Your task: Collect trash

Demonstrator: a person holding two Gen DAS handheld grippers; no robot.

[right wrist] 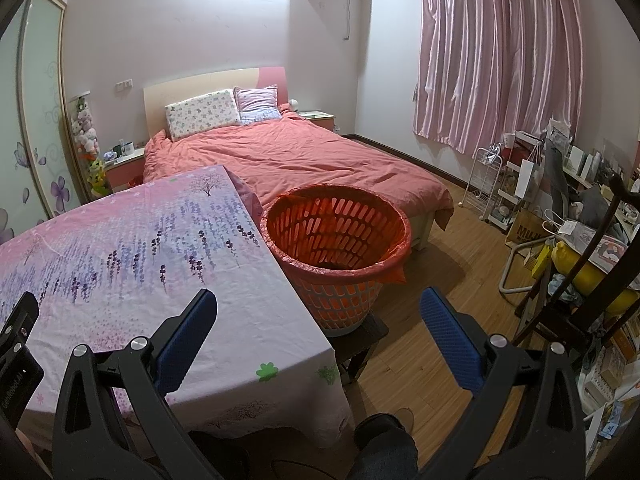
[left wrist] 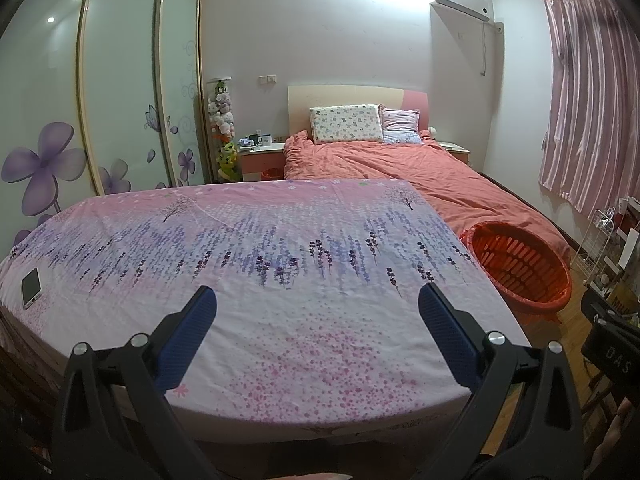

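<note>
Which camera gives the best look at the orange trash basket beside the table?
The right wrist view: the orange basket sits near centre, showing its whole rim, the red bag liner and the slatted wall down to its base. The left wrist view catches it only at the right edge, tilted by the fisheye, its base partly hidden.

On the black housing of my right gripper, seen at the right edge of my left wrist view, white letters read "DAS". On the black body of my left gripper, at the left edge of my right wrist view, small white lettering runs sideways and seems to read "GenRobot.AI". A brown paper bag on the wooden floor by the white wire rack shows dark letters "MUJ"; the rest is hidden.
</note>
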